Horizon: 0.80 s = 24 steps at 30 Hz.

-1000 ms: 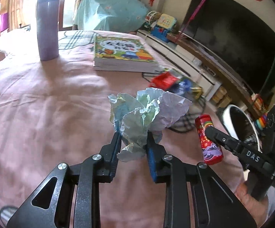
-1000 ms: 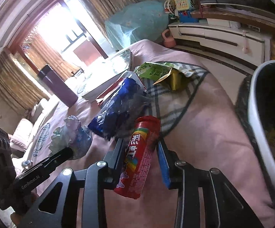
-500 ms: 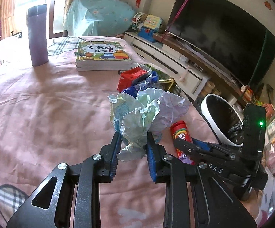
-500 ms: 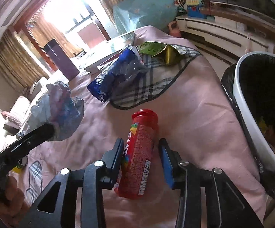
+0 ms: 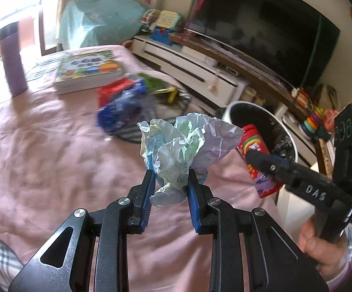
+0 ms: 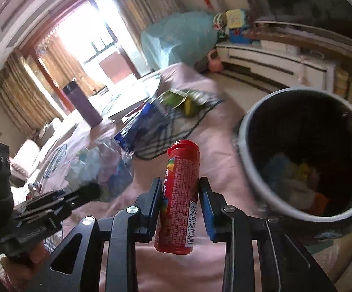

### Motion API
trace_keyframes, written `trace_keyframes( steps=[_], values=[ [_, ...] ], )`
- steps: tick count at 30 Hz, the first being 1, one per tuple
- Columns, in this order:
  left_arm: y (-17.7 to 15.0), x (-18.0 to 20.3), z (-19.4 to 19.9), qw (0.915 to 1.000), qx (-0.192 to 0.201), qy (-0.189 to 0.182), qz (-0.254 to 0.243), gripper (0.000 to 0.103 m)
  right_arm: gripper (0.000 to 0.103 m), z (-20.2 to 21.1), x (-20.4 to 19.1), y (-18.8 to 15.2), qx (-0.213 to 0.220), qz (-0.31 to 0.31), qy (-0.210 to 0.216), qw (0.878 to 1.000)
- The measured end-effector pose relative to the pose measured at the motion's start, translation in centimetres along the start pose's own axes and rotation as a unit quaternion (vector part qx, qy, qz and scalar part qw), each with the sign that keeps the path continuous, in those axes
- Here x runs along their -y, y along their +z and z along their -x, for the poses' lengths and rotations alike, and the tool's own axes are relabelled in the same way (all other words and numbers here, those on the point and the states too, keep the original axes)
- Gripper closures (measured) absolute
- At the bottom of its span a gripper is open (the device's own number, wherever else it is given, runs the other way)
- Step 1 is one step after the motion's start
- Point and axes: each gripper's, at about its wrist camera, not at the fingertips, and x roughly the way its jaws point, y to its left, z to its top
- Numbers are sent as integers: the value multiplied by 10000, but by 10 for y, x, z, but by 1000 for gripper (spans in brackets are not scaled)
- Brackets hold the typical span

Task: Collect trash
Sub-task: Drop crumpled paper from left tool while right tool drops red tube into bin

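My left gripper [image 5: 171,177] is shut on a crumpled paper ball [image 5: 185,148], pale green and lilac, held above the pink tablecloth. My right gripper [image 6: 180,187] is shut on a red candy tube [image 6: 179,194], held upright just left of the white-rimmed trash bin [image 6: 242,160] with a black liner and trash inside. In the left wrist view the right gripper [image 5: 261,158] with the tube [image 5: 256,155] is in front of the bin [image 5: 290,133]. In the right wrist view the left gripper [image 6: 88,192] and its paper ball [image 6: 103,165] show at lower left.
On the table lie a blue wrapper [image 5: 122,107], a red packet [image 5: 112,91], green and gold wrappers [image 5: 161,87], a plaid cloth [image 6: 176,126], a picture book [image 5: 88,70] and a purple tumbler [image 5: 11,63]. A TV stand [image 5: 200,73] and TV run behind.
Both grippers have moved right toward the bin with their loads. The bin is now much closer to the right gripper, and the wrappers on the table have fallen behind.
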Motion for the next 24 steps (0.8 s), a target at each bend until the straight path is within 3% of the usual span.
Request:
trace_keyframes(
  steps=[13,24],
  values=[
    [14,83,-22,9976,-128,-273,-625,78,72,51,69,9,463,-476,-412,9969],
    [26,116,-39,9949,-193,-328,-939,78,72,62,94,14,572,-646,-503,9950]
  ],
)
